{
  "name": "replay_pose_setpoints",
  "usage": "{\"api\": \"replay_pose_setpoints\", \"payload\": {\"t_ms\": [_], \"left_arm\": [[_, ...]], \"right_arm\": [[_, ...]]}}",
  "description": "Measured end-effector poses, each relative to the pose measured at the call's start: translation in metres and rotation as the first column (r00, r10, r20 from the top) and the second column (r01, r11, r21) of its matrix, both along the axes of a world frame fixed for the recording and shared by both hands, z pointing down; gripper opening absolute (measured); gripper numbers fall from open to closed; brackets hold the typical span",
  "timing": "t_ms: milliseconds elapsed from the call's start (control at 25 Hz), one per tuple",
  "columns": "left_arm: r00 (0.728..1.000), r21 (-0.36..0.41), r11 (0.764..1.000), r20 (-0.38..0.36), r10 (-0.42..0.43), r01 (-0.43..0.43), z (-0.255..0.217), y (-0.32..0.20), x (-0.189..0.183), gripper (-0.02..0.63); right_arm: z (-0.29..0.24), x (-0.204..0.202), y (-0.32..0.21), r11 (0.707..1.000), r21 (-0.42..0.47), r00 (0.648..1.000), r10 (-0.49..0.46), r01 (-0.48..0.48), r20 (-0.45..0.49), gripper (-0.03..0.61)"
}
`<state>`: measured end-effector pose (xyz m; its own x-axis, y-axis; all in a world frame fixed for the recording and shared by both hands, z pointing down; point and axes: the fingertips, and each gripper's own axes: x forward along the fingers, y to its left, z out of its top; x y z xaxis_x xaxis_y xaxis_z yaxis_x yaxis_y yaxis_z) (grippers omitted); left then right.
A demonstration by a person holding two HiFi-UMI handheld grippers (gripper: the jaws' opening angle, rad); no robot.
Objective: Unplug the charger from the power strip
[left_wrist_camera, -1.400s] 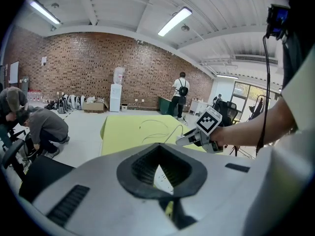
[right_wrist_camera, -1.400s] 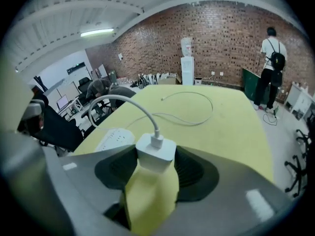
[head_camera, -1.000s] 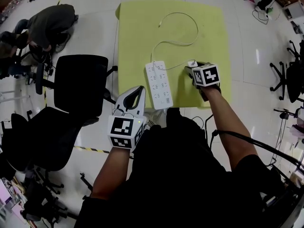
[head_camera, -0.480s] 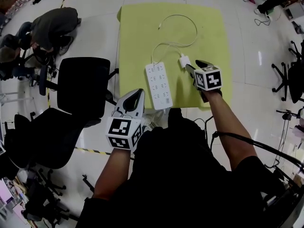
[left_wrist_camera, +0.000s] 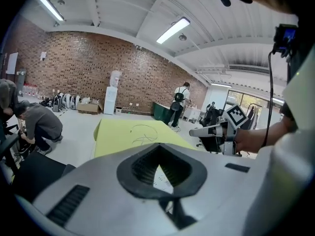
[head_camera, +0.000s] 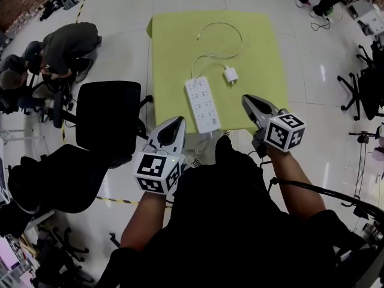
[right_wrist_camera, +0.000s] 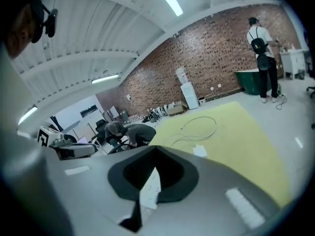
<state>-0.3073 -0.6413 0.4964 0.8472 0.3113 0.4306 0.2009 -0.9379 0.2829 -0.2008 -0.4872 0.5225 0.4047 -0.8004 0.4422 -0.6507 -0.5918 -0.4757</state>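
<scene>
Since charger (head_camera: 231, 75) lies unplugged at two o'clock of power strip (head_camera: 201, 103), left gripper (head_camera: 178, 120) and right gripper (head_camera: 248, 99) are held closed, empty, at six o'clock.

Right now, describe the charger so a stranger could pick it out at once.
On the yellow-green table, look just right of the long white power strip. The charger is the small white block there, far shorter than the strip, with a thin white cable looping off behind it.
</scene>
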Motion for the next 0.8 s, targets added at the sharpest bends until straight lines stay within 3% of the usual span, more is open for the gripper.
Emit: {"api": "replay_pose_setpoints", "payload": {"t_ms": [280, 520, 800], "left_arm": [[0.998, 0.005, 0.998, -0.035, 0.055, -0.055, -0.013, 0.011, -0.025, 0.005], [0.998, 0.018, 1.0, -0.064, 0.007, -0.005, -0.025, 0.016, -0.04, 0.005], [0.996, 0.031, 0.997, -0.047, -0.075, 0.077, -0.03, 0.032, -0.057, 0.005]], "right_arm": [[-0.032, -0.051, 0.023, 1.0, 0.003, 0.998, 0.031, -0.031, -0.053, 0.002], [-0.041, -0.076, 0.028, 0.997, -0.056, 0.994, -0.049, 0.044, -0.095, 0.002], [-0.049, -0.093, 0.038, 0.99, -0.059, 0.984, -0.133, 0.127, -0.115, 0.002]]}}
